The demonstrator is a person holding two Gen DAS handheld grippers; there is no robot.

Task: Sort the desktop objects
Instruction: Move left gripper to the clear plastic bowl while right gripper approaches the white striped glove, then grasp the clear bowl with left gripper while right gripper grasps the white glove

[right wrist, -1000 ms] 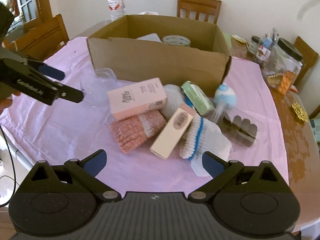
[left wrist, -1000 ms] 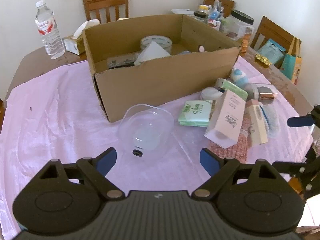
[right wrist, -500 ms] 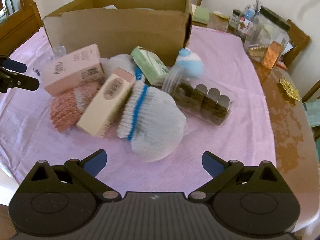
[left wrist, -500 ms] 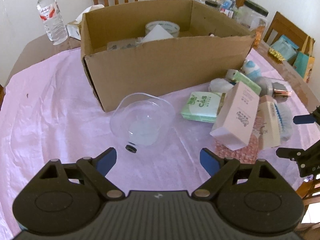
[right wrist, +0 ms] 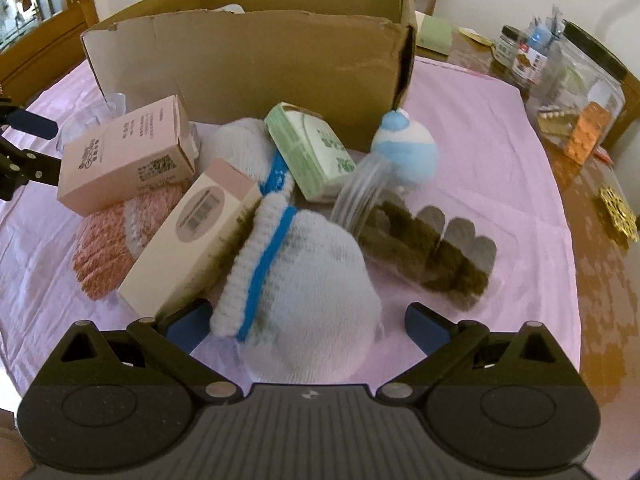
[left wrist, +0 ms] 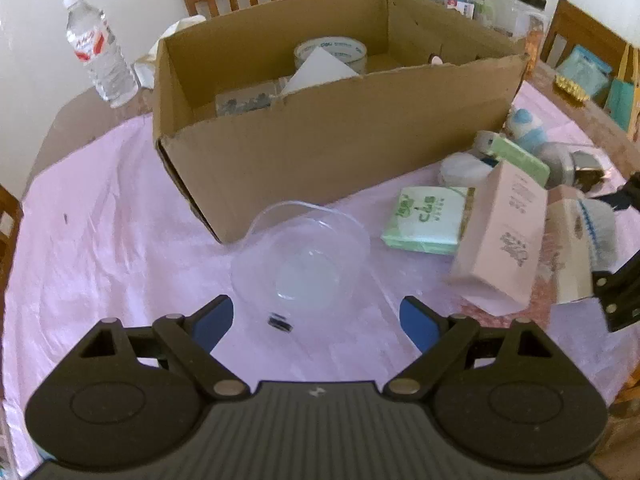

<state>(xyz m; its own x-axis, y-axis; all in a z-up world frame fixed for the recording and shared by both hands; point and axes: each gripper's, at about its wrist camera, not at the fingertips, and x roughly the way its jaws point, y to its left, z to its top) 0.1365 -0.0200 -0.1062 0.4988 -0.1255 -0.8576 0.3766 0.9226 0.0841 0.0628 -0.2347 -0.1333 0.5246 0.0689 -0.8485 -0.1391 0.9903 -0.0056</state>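
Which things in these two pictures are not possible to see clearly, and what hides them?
- Cardboard box contents, right wrist view: the near wall hides them.
- Small black item under the clear bowl, left wrist view: too small to identify.
- White glove lower end, right wrist view: hidden behind the gripper body.
- Pink box text, left wrist view: blurred.

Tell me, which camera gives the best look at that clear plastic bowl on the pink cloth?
The left wrist view. There the clear bowl lies whole and unblocked just beyond the open left tongs, in front of the cardboard box. The right wrist view shows only a sliver of it, mostly hidden behind the pink carton.
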